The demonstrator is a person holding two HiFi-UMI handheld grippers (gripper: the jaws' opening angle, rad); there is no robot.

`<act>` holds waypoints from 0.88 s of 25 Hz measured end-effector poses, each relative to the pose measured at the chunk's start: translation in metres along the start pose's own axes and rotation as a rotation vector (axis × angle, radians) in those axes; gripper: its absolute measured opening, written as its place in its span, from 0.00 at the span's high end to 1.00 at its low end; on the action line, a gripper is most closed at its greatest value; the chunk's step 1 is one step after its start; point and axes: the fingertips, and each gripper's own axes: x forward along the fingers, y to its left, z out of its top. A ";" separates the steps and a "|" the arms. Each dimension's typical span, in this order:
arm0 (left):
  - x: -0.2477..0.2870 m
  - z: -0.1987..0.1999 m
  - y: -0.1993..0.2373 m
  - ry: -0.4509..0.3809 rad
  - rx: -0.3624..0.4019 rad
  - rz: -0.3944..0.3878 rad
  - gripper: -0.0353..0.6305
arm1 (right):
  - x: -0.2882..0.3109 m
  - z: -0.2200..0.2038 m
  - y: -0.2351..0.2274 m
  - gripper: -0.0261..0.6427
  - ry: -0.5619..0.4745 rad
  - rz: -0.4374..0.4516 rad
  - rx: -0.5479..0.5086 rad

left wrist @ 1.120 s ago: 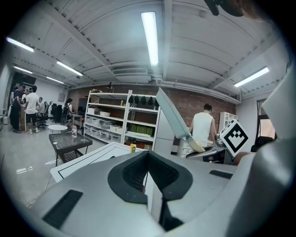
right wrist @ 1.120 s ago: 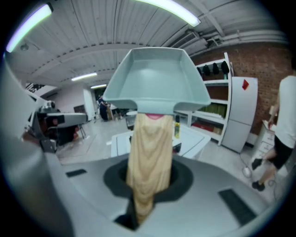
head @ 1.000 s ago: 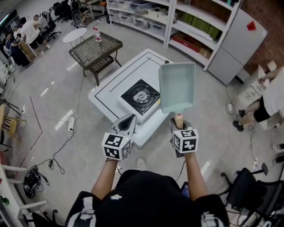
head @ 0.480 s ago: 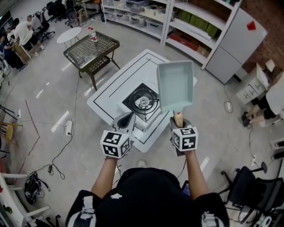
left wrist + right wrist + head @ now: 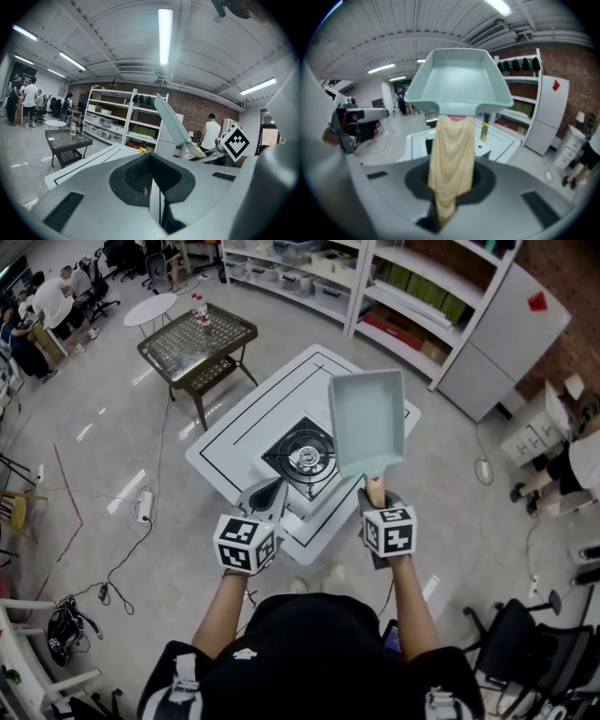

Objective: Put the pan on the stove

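A pale green rectangular pan (image 5: 367,420) hangs in the air by its wooden handle (image 5: 376,491), with my right gripper (image 5: 378,510) shut on that handle. In the head view the pan overlaps the right edge of the black gas stove (image 5: 302,454), which sits on a low white table (image 5: 239,423). The right gripper view shows the pan (image 5: 459,79) tilted up, the handle (image 5: 451,159) clamped in the right gripper (image 5: 449,190), and the table (image 5: 501,140) below. My left gripper (image 5: 266,499) is shut and holds nothing. In the left gripper view, the left gripper (image 5: 151,176) points past the pan's edge (image 5: 171,123).
A black mesh coffee table (image 5: 197,338) with a bottle stands far left of the white table. Shelves (image 5: 394,287) and a white cabinet (image 5: 502,329) line the back. Cables and a power strip (image 5: 143,507) lie on the floor at left. An office chair (image 5: 525,643) is at lower right.
The white table and stove have drawn a little closer under the pan. Both grippers keep their places in view, the right one still holding the pan's handle.
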 end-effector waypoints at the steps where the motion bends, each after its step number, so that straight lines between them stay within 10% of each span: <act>1: 0.000 0.001 0.001 -0.002 -0.001 0.006 0.91 | 0.002 0.001 0.000 0.87 0.003 0.006 0.000; 22: -0.011 0.005 0.028 -0.047 -0.027 0.248 0.91 | 0.061 0.003 0.004 0.87 0.145 0.182 -0.166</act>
